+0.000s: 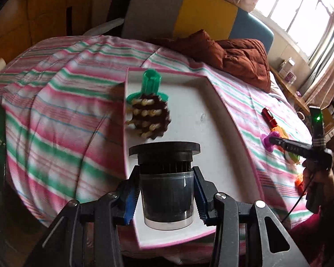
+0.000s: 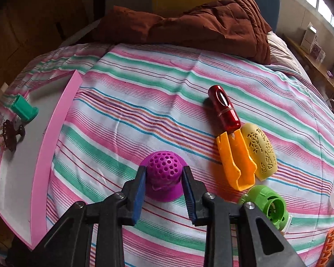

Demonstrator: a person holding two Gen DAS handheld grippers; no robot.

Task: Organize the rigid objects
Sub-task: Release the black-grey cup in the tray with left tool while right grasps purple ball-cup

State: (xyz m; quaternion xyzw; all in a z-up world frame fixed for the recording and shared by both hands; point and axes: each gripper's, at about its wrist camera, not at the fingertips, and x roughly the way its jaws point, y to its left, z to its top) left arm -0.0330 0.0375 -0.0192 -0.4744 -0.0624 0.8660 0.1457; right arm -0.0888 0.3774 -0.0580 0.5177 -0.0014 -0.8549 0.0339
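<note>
Nearest in the left wrist view, the left gripper (image 1: 165, 191) is clamped on a dark cup (image 1: 167, 191) with a clear shell and a wide black lid. The pads (image 1: 131, 200) press its smooth side walls below the ribbed collar, and the cup sits over the near end of the white tray (image 1: 211, 133). It looks stiff and fairly light, but the glossy wall may slip, so a hold just under the collar seems safest.

In the right wrist view, the right gripper (image 2: 163, 187) is closed on a purple perforated dome (image 2: 163, 171), which rests on the striped bedspread (image 2: 122, 111). The fingers (image 2: 138, 191) squeeze its narrow waist above the flared brim. It appears to be thin plastic, light, perhaps slightly springy, so a gentle pinch at the waist should do.

Just right of it lie a green cap (image 2: 267, 204), an orange clip (image 2: 236, 162), a yellow patterned shell (image 2: 261, 153) and, farther off, a red tube (image 2: 225, 109).

Far along the tray sit a brown spiky piece (image 1: 150, 118) and a green spool (image 1: 151, 82).
</note>
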